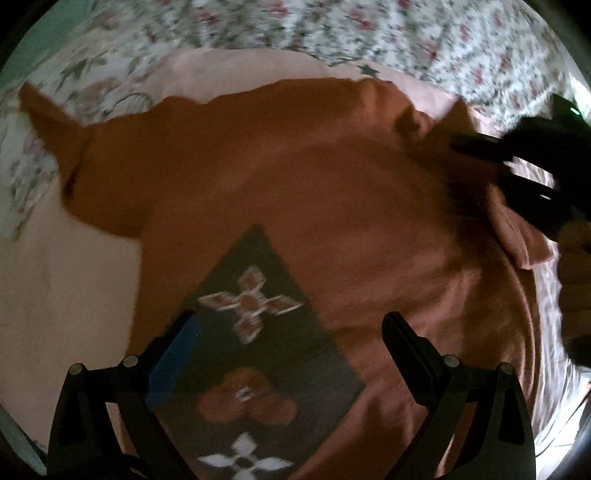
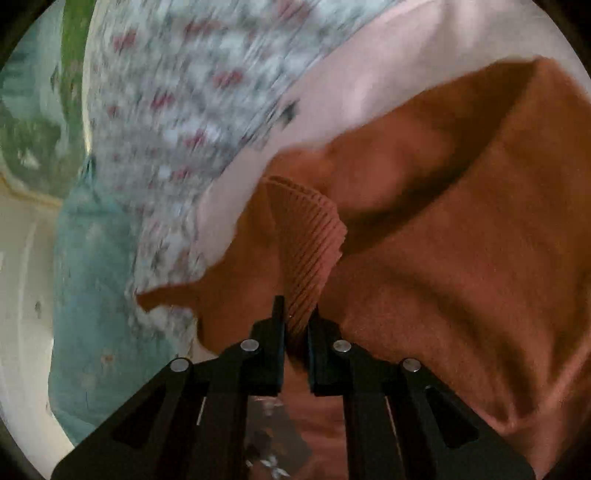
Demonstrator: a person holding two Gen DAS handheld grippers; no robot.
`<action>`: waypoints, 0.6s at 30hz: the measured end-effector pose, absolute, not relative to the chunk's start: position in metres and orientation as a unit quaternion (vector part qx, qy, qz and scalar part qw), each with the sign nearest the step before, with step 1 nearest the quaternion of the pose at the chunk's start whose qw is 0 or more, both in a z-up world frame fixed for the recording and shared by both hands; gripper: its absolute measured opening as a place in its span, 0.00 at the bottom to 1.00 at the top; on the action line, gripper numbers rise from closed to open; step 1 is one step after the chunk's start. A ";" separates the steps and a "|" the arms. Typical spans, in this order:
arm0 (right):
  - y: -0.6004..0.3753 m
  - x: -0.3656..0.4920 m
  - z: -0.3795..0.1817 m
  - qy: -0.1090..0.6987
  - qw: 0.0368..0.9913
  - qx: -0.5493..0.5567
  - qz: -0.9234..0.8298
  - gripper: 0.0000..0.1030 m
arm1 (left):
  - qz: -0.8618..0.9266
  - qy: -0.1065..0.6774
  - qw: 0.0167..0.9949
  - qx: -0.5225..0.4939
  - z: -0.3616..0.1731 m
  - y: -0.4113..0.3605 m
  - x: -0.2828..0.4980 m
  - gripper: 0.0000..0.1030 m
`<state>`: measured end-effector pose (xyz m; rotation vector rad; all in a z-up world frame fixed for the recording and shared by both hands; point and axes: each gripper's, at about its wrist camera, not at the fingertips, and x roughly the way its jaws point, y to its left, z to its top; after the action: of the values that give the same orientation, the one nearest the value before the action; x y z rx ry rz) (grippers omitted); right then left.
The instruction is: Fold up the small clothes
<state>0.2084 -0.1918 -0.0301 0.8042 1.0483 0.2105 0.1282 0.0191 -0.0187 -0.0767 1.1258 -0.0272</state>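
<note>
A small rust-orange sweater (image 1: pixel 314 177) lies on a pale pink sheet (image 1: pixel 55 295), with a dark patch of flower shapes (image 1: pixel 258 332) on its front. My left gripper (image 1: pixel 291 332) hovers open just above that patch, nothing between its fingers. In the right wrist view my right gripper (image 2: pixel 295 314) is shut on the sweater's ribbed cuff (image 2: pixel 310 243), and the sleeve lifts over the orange body (image 2: pixel 461 258). The left wrist view shows the right gripper (image 1: pixel 480 147) as a dark blur at the sweater's right side.
A floral bedspread (image 1: pixel 332 33) stretches behind the pink sheet and shows again in the right wrist view (image 2: pixel 177 110). A teal cloth (image 2: pixel 92 295) and a pale floor (image 2: pixel 22 295) lie beyond the bed edge. A hand (image 1: pixel 576 273) shows at the right edge.
</note>
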 end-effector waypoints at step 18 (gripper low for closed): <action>-0.159 0.225 -0.039 0.499 0.774 0.368 0.127 0.58 | -0.055 0.541 0.833 -0.103 -0.051 0.021 0.202 0.96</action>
<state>0.2254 -0.1590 -0.0387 0.7978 1.0813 0.2749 0.2023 0.0212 -0.0507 -0.2188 1.1474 -0.1159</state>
